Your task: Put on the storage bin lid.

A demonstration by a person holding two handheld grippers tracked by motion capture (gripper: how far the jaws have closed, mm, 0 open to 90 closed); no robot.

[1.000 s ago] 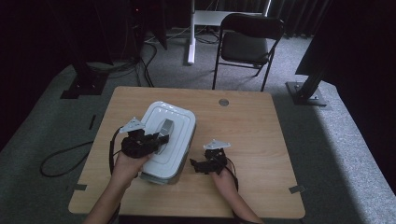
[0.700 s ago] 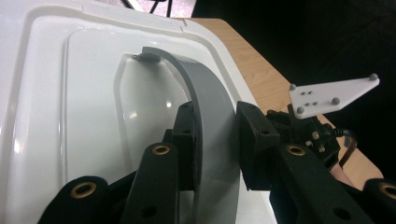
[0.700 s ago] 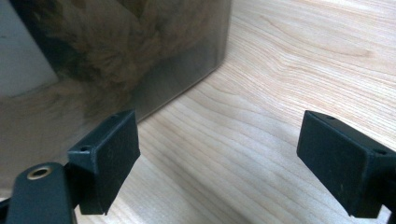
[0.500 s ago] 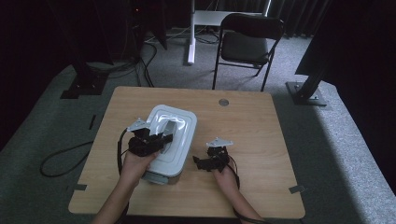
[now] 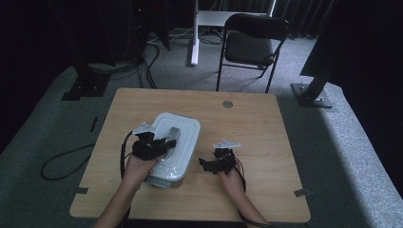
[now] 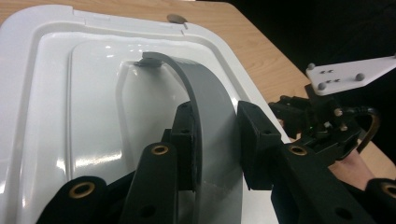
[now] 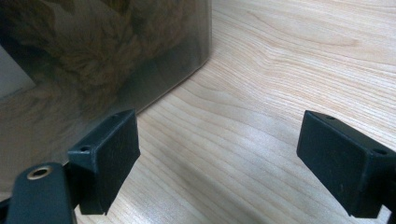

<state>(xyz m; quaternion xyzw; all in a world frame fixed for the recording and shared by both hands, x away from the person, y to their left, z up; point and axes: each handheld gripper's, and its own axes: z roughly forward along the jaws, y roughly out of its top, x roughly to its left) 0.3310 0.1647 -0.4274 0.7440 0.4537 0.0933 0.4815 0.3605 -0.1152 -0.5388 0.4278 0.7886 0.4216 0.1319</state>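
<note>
A white plastic storage box (image 5: 185, 126) with a lid (image 6: 70, 93) sits left of centre on the wooden table (image 5: 266, 137). A curved grey handle (image 6: 205, 88) arches over the lid. My left gripper (image 5: 166, 141) lies on the lid, and in the left gripper view its jaws (image 6: 217, 140) are shut on the grey handle. My right gripper (image 5: 204, 165) rests on the table beside the box's right side, also seen as the right gripper (image 6: 327, 121) past the lid's edge. Its jaws (image 7: 219, 158) stand wide open over bare wood, next to the box's clear wall (image 7: 93, 56).
A round grommet (image 5: 227, 104) sits near the table's far edge. Behind the table stand a black folding chair (image 5: 252, 45) and a white post (image 5: 194, 33). Cables (image 5: 62, 161) lie on the grey carpet at the left. Bare tabletop spreads to the right.
My left hand has sunk a little onto the lid at the handle, and the box has turned slightly. The right hand has hardly moved.
</note>
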